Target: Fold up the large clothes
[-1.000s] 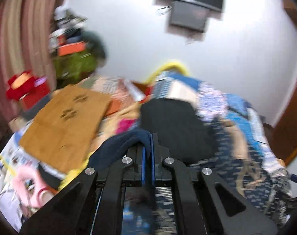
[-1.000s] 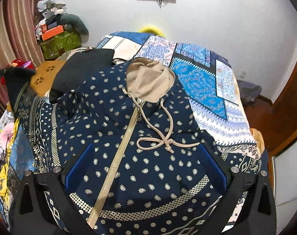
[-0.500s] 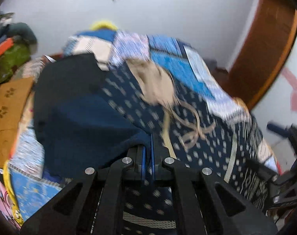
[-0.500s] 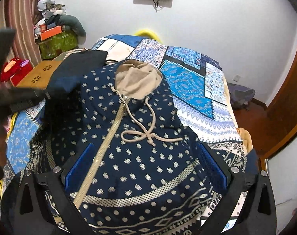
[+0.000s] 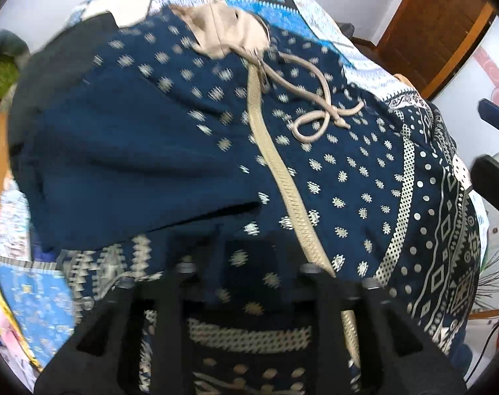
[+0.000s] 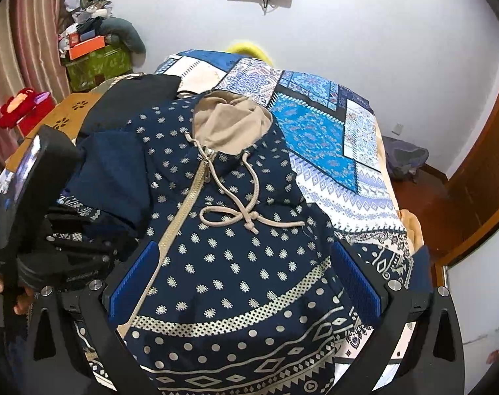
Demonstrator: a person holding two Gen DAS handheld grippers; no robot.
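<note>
Left gripper [image 5: 249, 263] jaws opening over the folded-in sleeve [image 5: 124, 164] of the hoodie [image 6: 233, 247] – nothing pinched. Right gripper [image 6: 246, 279] wide open, empty. Risk: sleeve may slide back off the bed [image 6: 331, 131] edge – loose fold.

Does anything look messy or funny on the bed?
The hoodie looks lopsided: its left sleeve is folded across the front, plain inside showing, while the other side lies unfolded. The drawstring sprawls loosely tied.

Soft matt cloth hoodie [image 6: 236, 263] with woven drawcord [image 6: 246, 210], on patterned cotton bedspread [image 6: 318, 138].
</note>
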